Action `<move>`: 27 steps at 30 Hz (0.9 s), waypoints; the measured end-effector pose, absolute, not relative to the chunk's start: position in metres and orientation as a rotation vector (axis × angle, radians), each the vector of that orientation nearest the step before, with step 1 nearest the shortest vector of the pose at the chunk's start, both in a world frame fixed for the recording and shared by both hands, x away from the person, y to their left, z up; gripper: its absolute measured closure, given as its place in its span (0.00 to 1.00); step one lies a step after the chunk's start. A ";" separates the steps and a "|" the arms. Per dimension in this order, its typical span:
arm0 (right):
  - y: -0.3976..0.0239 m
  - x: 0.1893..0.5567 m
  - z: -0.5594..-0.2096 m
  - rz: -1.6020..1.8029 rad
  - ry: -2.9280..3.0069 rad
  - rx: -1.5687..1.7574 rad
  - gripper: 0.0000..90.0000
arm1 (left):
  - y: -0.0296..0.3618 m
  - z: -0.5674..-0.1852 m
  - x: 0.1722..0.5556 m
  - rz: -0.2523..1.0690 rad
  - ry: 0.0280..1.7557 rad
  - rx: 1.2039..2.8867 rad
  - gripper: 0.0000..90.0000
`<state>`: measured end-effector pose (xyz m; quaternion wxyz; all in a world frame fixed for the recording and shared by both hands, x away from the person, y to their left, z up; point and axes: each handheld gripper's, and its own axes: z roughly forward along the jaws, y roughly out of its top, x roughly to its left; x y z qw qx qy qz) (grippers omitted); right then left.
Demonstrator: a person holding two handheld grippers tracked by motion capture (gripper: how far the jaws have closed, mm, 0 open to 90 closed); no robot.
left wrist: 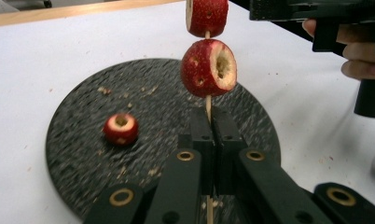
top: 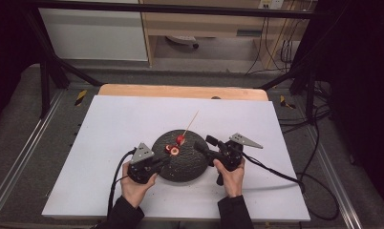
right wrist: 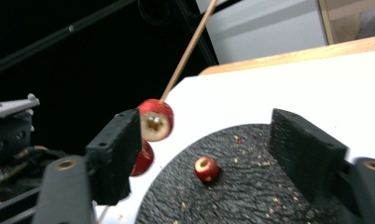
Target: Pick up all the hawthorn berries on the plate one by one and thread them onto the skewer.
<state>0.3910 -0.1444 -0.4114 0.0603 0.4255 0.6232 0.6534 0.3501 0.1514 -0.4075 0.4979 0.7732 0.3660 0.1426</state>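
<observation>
Skewer [left wrist: 207, 108] sits clamped between left gripper [left wrist: 209, 122] fingers; right gripper [right wrist: 213, 140] fingers stand apart beside its fruit.

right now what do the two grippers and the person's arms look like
Both the left gripper and the right gripper are black, each topped by a grey three-cornered plate and trailing a black cable. Brass-coloured rings mark the jaw pivots. The person wears dark sleeves.

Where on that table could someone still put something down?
The white board is bare behind the black round plate and along its left and right edges. It is crowded at the plate, where both claws, the skewer and a loose fruit piece sit.
</observation>
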 end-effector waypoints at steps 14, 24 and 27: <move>-0.149 0.391 -0.416 1.711 2.148 1.238 0.06 | 0.205 -0.420 0.335 0.362 0.923 1.940 0.98; -0.137 0.395 -0.408 1.539 2.294 1.194 0.02 | 0.237 -0.430 0.328 0.373 0.942 1.960 0.98; -0.130 0.397 -0.404 1.486 2.337 1.174 0.02 | 0.242 -0.431 0.327 0.380 0.936 1.969 0.98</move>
